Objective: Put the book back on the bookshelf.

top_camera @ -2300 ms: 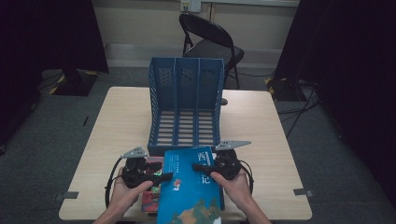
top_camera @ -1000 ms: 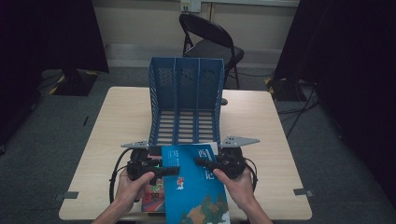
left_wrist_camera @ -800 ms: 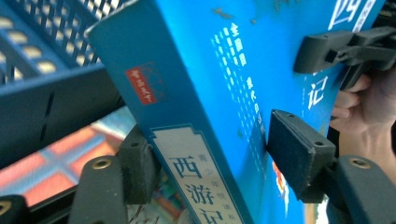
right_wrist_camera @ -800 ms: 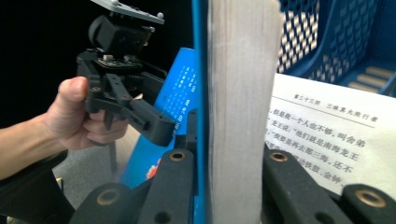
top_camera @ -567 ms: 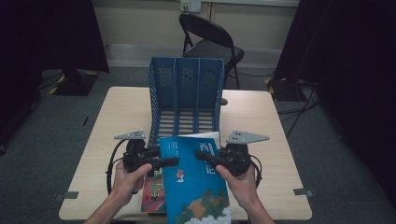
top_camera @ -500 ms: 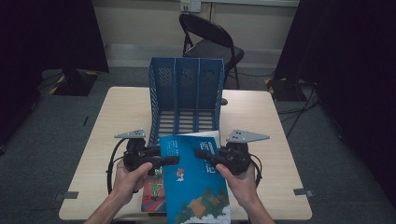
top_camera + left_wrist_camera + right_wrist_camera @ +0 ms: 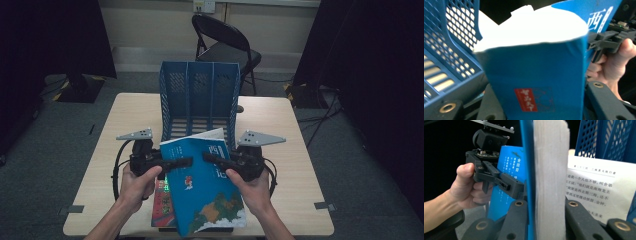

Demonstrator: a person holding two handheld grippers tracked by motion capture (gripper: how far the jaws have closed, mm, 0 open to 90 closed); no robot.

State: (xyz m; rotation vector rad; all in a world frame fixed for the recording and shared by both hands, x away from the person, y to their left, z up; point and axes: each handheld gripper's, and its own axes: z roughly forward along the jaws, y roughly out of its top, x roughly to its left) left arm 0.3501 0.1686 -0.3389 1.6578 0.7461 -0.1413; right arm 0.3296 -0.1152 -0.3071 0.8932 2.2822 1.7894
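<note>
A blue paperback book (image 7: pixel 200 185) is held tilted above the table, its top edge toward the blue file rack (image 7: pixel 200 100). My left gripper (image 7: pixel 182 161) reaches over the book's left edge; its jaws have just been closing, with the book (image 7: pixel 534 75) between them, and they now press on it. My right gripper (image 7: pixel 207 157) is shut on the book's right side, and the page block (image 7: pixel 549 170) stands between its jaws. A white printed page (image 7: pixel 596 187) splays out behind the book.
The rack has three slots and stands mid-table, just beyond the book. A red book (image 7: pixel 162 205) lies flat on the table (image 7: pixel 280 130) under my left hand. A black folding chair (image 7: pixel 225 40) stands behind the table.
Both hands have risen with the blue book, lifting it off the red book and tipping its top edge up toward the rack. The left jaws narrowed onto the book.
</note>
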